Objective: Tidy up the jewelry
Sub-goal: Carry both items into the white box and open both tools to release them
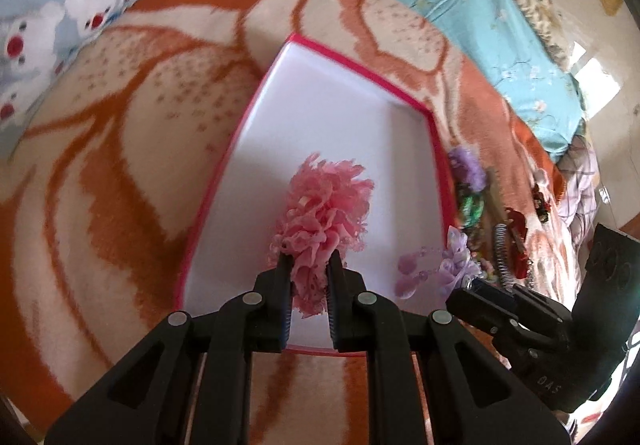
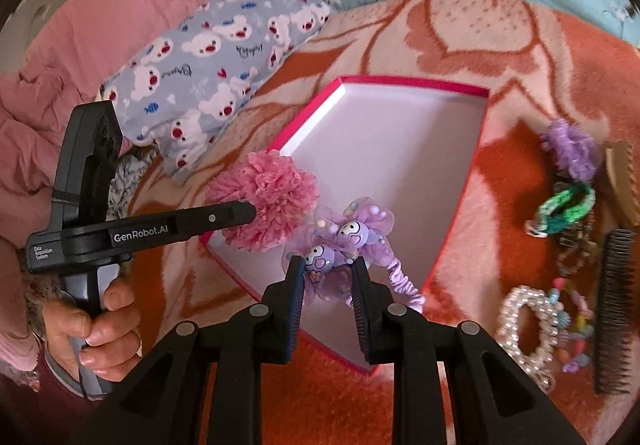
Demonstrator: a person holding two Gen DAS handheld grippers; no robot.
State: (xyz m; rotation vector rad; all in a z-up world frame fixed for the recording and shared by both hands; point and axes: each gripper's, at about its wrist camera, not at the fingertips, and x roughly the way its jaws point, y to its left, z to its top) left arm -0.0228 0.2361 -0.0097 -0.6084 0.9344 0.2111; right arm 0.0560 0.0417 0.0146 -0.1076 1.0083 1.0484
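The pink ruffled hair tie is clamped in the left tongs above the white inside of the pink-edged box. The right tongs grip the purple cartoon hair tie over the same box, which lies on the orange blanket. Other accessories lie beside it.

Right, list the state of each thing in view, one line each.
left tongs: shut on pink ruffled scrunchie
pink ruffled scrunchie: held above the box
right tongs: shut on purple cartoon hair tie
purple cartoon hair tie: held above the box
pink-rimmed box: open, no lid on it, nothing lying inside
green scrunchie: lying on the blanket, outside the box
pearl scrunchie: lying on the blanket, outside the box
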